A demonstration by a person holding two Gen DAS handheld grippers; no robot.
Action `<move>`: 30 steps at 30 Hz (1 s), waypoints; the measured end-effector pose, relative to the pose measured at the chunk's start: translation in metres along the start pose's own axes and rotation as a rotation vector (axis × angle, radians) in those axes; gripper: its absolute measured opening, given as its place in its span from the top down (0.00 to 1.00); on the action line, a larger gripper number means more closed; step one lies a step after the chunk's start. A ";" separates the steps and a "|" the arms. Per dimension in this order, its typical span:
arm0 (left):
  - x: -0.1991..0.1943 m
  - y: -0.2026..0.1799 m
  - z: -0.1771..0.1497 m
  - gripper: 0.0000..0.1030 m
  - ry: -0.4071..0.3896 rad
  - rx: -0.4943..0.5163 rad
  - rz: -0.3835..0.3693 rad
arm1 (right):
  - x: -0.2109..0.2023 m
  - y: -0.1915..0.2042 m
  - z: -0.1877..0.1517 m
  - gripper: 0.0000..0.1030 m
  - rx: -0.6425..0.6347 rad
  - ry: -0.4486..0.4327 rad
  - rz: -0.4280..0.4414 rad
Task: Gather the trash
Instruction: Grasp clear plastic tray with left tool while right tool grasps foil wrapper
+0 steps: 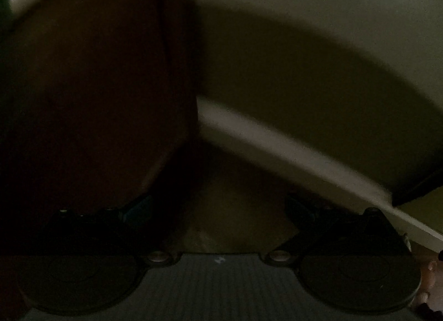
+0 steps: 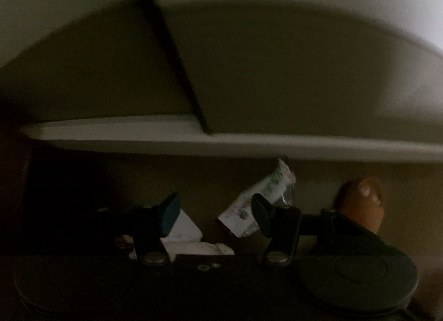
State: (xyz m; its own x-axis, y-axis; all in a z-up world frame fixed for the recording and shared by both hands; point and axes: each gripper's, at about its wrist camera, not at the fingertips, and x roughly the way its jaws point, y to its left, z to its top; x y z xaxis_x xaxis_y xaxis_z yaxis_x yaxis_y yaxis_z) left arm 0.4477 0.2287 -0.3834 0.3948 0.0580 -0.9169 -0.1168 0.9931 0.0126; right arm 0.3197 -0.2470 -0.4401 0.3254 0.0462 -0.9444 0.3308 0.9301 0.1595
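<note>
both tongs gape empty — left tongs, right tongs near wrapper.

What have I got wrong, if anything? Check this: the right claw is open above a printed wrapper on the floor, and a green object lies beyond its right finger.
One thing is wrong: the object beyond the right finger is orange-brown, not green. The rest stands: the right claw is open above the printed wrapper on the floor. The right wrist view shows it.
</note>
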 end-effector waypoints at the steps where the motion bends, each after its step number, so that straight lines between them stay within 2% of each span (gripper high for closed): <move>1: 0.019 0.002 0.000 0.01 0.040 -0.017 0.003 | 0.012 -0.003 0.001 0.45 0.019 0.014 -0.009; 7: 0.121 0.013 -0.025 0.01 0.287 -0.210 0.019 | 0.076 -0.019 0.001 0.46 0.170 0.104 -0.068; 11: 0.178 0.024 -0.044 0.01 0.424 -0.380 0.002 | 0.108 -0.035 -0.002 0.46 0.260 0.144 -0.079; 13: 0.203 0.032 -0.050 0.01 0.466 -0.451 0.003 | 0.121 -0.041 0.000 0.46 0.302 0.164 -0.082; 18: 0.246 0.049 -0.073 0.01 0.537 -0.593 0.026 | 0.150 -0.053 0.003 0.46 0.360 0.191 -0.094; 22: 0.257 0.062 -0.099 0.01 0.552 -0.700 0.022 | 0.167 -0.056 0.004 0.46 0.386 0.192 -0.094; 24: 0.265 0.064 -0.103 0.01 0.553 -0.713 0.020 | 0.174 -0.057 0.004 0.46 0.400 0.194 -0.093; 30: 0.275 0.057 -0.106 0.02 0.561 -0.672 0.020 | 0.195 -0.055 0.005 0.46 0.428 0.209 -0.107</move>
State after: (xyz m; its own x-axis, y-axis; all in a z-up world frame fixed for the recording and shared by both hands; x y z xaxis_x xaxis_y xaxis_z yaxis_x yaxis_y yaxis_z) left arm 0.4536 0.2904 -0.6773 -0.0991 -0.1592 -0.9823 -0.7010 0.7118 -0.0447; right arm 0.3696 -0.2914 -0.6317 0.0993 0.0711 -0.9925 0.7017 0.7022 0.1205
